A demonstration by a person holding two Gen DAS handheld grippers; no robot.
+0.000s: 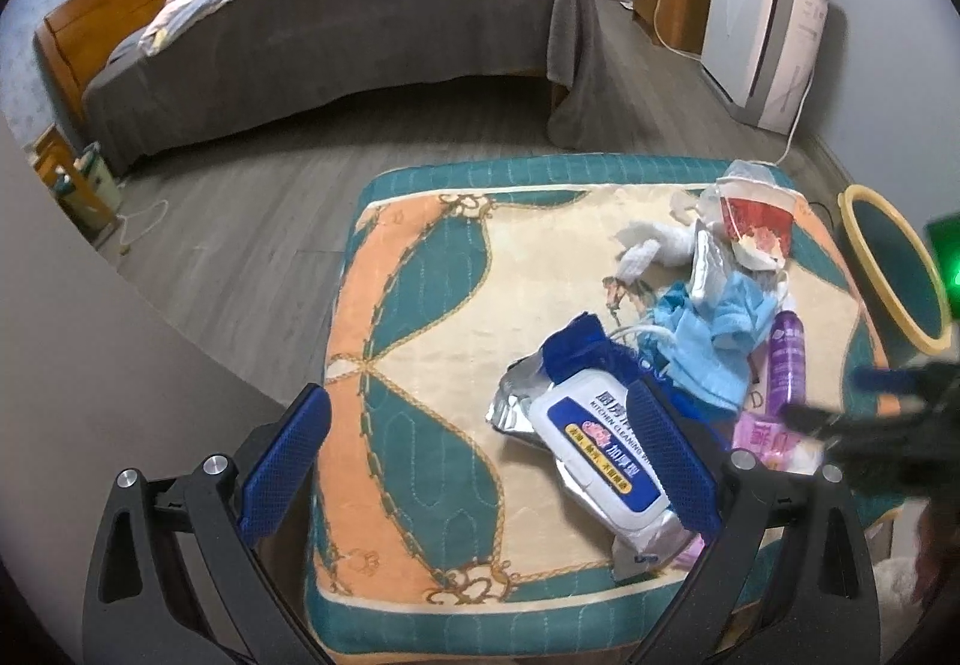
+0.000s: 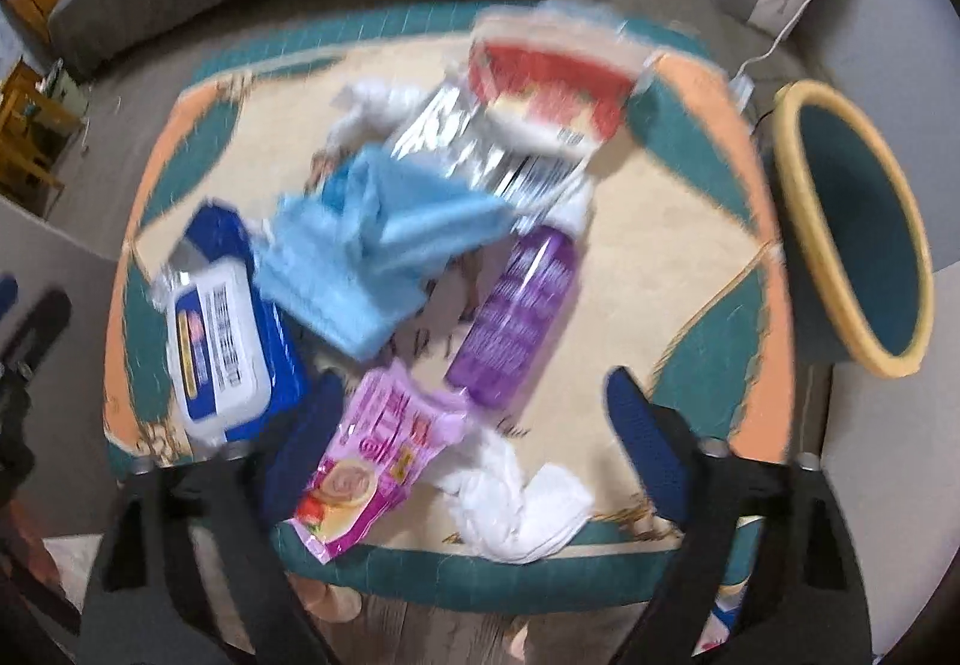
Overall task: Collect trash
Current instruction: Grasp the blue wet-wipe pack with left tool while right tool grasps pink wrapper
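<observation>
Nearest in the right wrist view, the right gripper [image 2: 474, 419] hangs with its fingers spread wide and nothing between them, above the near edge of the quilted cushion [image 2: 660, 269]; a crumpled white tissue [image 2: 516, 503] lies right at that edge, and a pink snack wrapper [image 2: 372, 455] beside it overhangs the rim, touching the left finger in the blurred frame. The left gripper [image 1: 474, 461] is also spread apart and holds nothing, its right finger lying over the blue-and-white wipes pack [image 1: 606, 455], which sits on a crushed foil wrapper [image 1: 516, 407] near the cushion's middle. Left of that pack, the cushion's surface is bare out to its left rim. Further in, a purple bottle [image 2: 516, 317] lies on its side just beside a heap of blue face masks [image 2: 372, 269], which rests against the wipes pack. Beyond them lie a silver foil packet [image 2: 486, 149], a torn red-and-white paper cup [image 2: 552, 89] near the far right corner, and white tissue [image 1: 654, 245] to its left. Off the cushion's right side stands a teal bin with a yellow rim [image 2: 810, 221], its mouth turned toward the cushion and close to its edge. Farther off are grey floorboards [image 1: 252, 221], a bed [image 1: 360, 17] and a white appliance [image 1: 762, 41] against the wall.
</observation>
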